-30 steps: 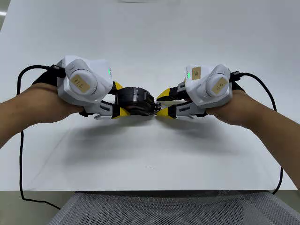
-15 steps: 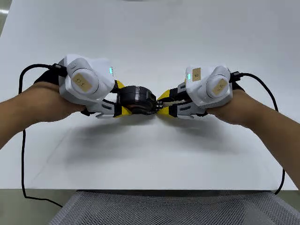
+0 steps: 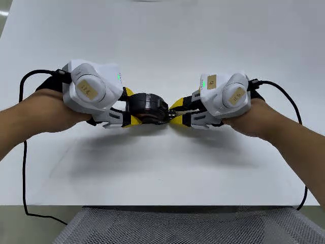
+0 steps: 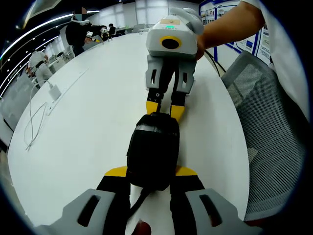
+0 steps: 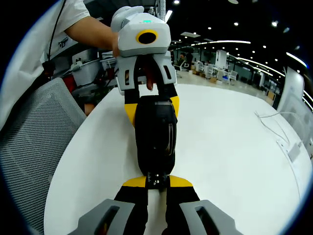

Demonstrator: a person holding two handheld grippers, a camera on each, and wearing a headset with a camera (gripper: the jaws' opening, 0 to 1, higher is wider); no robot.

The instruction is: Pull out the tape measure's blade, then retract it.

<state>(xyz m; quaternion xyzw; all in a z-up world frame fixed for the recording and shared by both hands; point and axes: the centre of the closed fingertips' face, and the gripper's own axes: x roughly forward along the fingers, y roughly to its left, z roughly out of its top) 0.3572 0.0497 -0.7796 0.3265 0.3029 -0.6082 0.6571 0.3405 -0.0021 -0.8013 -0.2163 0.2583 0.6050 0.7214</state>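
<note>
1. Nearest the person, a grey mesh chair back (image 3: pixel 172 226) lies below the edge of the white table (image 3: pixel 162 173).
2. A black cable (image 3: pixel 23 168) runs from the left gripper's rear down over the table edge. A second cable (image 3: pixel 300 168) runs likewise from the right gripper's rear.
3. Both grippers are held above the table, tips facing each other, one in each of the person's hands. Their shadow falls on the table surface beneath them.
4. The left gripper (image 3: pixel 133 109) has its yellow-tipped jaws spread to the width of the case and clamped on the two flat sides of the black tape measure (image 3: pixel 148 108). The tape measure hangs clear of the table, between the two grippers.
5. The right gripper (image 5: pixel 156 182) has its jaws closed almost fully, pinching the blade's end hook (image 5: pixel 156 178) at the case mouth. Its tips sit just beside the case, and almost no blade shows between hook and case.
6. Farther off in the left gripper view, a white lead with an adapter (image 4: pixel 53 92) lies on the table.
7. Beyond it, people stand at the table's far end.
</note>
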